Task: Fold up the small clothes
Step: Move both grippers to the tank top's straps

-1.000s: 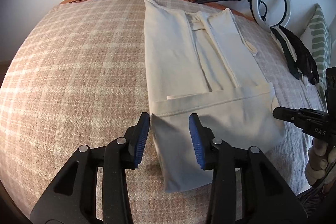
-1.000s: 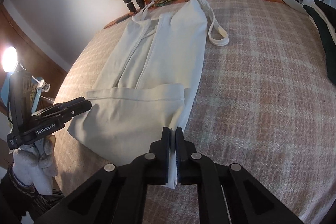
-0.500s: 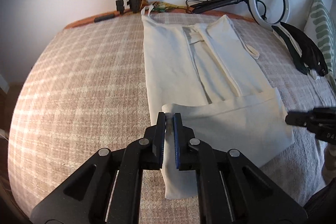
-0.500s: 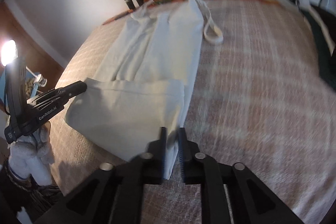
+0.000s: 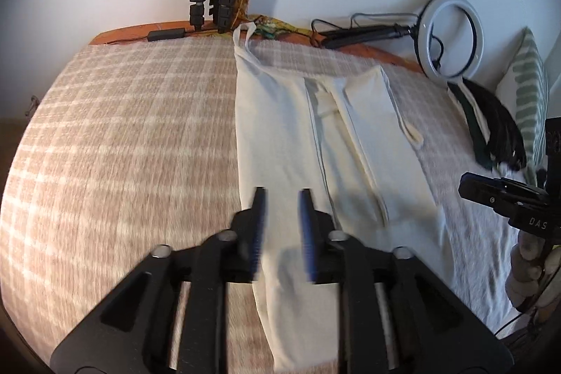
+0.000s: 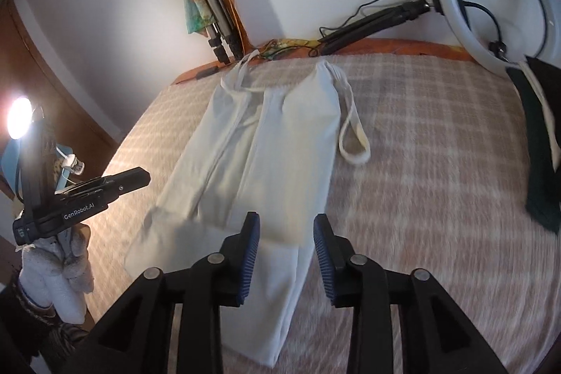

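Checked bed (image 5: 122, 146) fills the frame; the cream garment (image 5: 280, 135) lies mid-frame, long sides folded in, lower hem doubled up, more folding likely left. Left hand-held gripper (image 5: 282, 230) and right hand-held gripper (image 6: 285, 255) gape apart, empty.

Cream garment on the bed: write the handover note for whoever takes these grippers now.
Left gripper: open, holding nothing, over the garment's near left part.
Right gripper: open, holding nothing, over its near right part.
Cream garment lies lengthwise on the plaid bedspread, both long sides folded inward, a strap loop lying off to its right.
Left: fold it crosswise from the near end, probably tucking the loop in.
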A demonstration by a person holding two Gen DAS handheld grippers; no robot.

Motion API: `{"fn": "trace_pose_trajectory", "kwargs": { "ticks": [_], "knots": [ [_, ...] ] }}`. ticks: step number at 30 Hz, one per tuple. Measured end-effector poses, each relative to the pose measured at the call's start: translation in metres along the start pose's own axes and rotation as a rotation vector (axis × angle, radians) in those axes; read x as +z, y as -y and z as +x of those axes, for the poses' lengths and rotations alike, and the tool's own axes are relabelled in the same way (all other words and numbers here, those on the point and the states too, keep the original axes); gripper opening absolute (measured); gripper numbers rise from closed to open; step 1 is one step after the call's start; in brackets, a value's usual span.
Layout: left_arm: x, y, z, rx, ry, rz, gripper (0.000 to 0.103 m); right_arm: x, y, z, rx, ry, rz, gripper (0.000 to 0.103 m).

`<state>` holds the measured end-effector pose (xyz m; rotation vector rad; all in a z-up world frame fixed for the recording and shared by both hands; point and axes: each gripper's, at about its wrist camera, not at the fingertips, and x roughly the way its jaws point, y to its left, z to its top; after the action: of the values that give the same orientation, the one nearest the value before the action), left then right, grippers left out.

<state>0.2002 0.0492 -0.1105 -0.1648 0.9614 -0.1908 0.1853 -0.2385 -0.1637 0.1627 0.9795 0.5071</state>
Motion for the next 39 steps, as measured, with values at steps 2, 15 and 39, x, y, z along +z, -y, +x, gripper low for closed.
{"fn": "trace_pose_trajectory", "kwargs": {
  "ticks": [2, 15, 39],
  "knots": [
    [0.008, -0.005, 0.005, -0.008, 0.006, -0.012, 0.037, 0.012, -0.001, 0.003, -0.02, 0.008, -0.018, 0.04],
    [0.056, -0.05, 0.065, -0.026, -0.044, -0.036, 0.037, 0.074, 0.029, 0.07, 0.08, -0.028, -0.001, 0.044],
    [0.083, -0.049, 0.122, -0.047, -0.031, 0.042, 0.037, 0.146, 0.085, 0.128, 0.044, -0.009, 0.064, 0.004]
  ]
}}
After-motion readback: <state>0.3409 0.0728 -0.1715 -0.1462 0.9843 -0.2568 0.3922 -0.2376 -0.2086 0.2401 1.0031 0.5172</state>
